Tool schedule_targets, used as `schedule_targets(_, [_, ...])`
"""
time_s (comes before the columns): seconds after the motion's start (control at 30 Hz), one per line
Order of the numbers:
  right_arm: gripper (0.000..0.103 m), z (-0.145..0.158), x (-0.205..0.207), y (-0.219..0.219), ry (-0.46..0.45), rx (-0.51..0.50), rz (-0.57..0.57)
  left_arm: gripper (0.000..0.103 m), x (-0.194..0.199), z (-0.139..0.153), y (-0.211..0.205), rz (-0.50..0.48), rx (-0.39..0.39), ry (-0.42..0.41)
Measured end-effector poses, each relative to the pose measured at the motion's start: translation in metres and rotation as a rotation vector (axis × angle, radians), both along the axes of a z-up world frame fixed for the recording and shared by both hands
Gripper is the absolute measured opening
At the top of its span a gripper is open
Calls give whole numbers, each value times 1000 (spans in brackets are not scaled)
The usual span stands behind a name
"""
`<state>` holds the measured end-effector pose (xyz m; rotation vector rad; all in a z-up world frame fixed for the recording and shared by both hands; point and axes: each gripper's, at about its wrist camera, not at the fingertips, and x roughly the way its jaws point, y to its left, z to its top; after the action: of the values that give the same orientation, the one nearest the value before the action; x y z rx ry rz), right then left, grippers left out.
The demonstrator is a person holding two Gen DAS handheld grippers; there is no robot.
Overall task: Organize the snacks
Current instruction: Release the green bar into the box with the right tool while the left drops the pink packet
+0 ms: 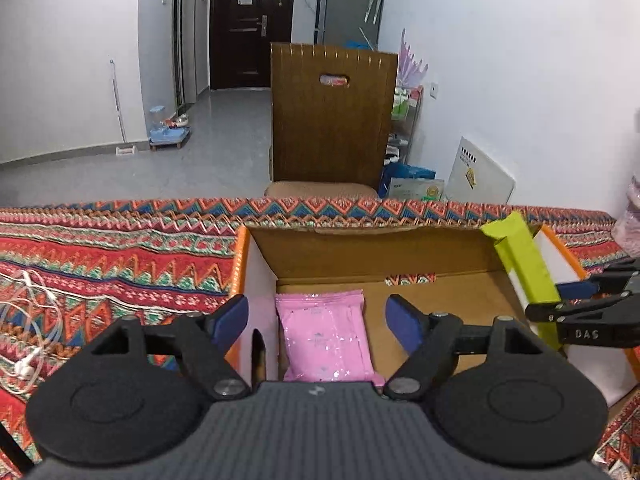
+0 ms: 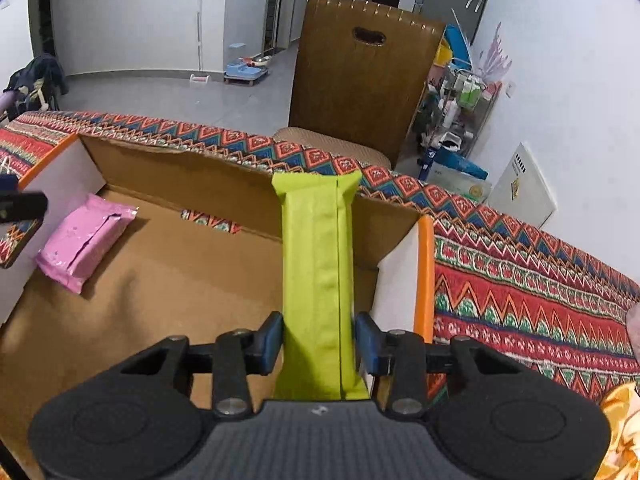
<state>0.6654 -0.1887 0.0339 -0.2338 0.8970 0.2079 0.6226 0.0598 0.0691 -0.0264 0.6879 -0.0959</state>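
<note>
Patterned tablecloth (image 2: 520,280) | left claw (image 1: 316,316) spread above pink packet (image 1: 324,336) | right claw (image 2: 318,340) pinching green packet (image 2: 316,264)

Snack packet (image 1: 326,336): pink, with faint pale speckles. Snack bar wrapper (image 2: 316,280): lime green, plain. Cardboard box (image 2: 132,292): brown inside, white side walls, orange rim edges. Worktop cloth (image 1: 120,256): woven zigzag and diamond bands in red, orange, blue, green and white. Left gripper (image 1: 318,318): black body, blue fingers (image 1: 234,316). Right gripper (image 2: 318,342): black body, blue fingers (image 2: 368,340). Chair (image 1: 332,120): dark brown back, tan seat. Door (image 1: 250,20): dark brown. Walls: white. Floor: grey.
</note>
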Motion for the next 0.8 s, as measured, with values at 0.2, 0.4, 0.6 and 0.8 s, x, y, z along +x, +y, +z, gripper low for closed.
schedule_targets(0.2, [49,11,-13,-3,-4,-8,-15,82,-34,31,3,6,11,-34])
schedule_targets(0.4, [58,51,-55,-7,-61,28,0,85,-81,61,5,16,9,-69])
schedule_targets(0.6, [69,100,-123,-12,-165,52,28,90,-145,87,3,33,8,-124])
schedule_targets(0.8, [80,131,-203,-19,-271,87,54,96,-221,102,-4,25,18,-189])
